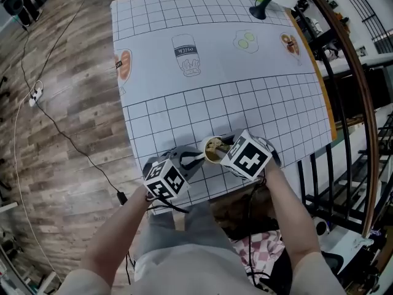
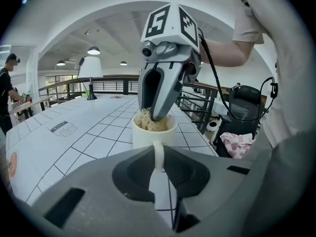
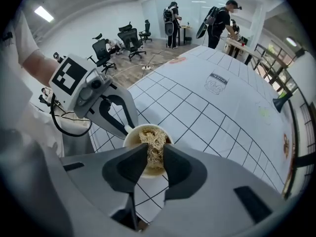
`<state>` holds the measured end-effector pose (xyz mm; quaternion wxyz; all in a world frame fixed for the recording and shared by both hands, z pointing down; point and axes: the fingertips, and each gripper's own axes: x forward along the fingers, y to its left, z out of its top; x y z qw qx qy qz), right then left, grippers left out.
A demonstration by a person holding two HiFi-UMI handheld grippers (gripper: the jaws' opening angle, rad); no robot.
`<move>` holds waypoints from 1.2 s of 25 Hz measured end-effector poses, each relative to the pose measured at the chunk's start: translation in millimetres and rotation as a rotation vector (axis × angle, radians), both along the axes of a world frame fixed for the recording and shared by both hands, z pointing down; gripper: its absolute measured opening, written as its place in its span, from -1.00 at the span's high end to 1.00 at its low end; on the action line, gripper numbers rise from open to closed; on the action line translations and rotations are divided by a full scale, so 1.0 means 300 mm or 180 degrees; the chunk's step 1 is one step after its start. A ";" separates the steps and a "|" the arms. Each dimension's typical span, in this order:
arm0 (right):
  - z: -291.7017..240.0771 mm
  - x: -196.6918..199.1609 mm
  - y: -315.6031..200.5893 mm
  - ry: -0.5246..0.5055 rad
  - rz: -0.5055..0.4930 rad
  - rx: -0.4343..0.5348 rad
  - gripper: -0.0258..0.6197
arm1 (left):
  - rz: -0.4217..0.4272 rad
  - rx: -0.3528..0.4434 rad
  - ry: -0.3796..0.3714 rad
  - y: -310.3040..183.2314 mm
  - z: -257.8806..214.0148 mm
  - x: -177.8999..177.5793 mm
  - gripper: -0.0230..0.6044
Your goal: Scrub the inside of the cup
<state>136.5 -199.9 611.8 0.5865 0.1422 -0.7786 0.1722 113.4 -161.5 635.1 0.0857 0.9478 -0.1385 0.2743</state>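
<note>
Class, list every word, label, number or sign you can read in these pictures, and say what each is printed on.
"milk" (probably; small and blurred): on the label of the bottle drawing, printed on the table mat.
Cubes on the left gripper and right gripper: square marker patterns only, no words.
Nothing else is readable.

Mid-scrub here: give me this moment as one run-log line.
cup: upright on gridded table | left gripper: shut on handle | right gripper: shut on tan scrubber, inside cup

Gridded tablecloth (image 1: 245, 103), lamp (image 1: 260, 9), office chairs (image 3: 132, 41)
</note>
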 end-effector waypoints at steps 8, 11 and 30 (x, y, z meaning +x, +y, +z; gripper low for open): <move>0.009 -0.027 0.015 0.0023 -0.0523 0.0060 0.61 | -0.0020 -0.0107 0.0059 0.003 0.001 0.005 0.74; 0.004 -0.035 0.047 -0.0108 -0.0619 -0.0067 0.64 | -0.0094 -0.0129 0.0059 0.001 0.004 0.001 0.74; -0.252 -0.024 0.024 -0.1364 0.0633 -0.0076 0.71 | -0.0337 -0.0279 -0.0155 -0.008 0.012 -0.010 0.74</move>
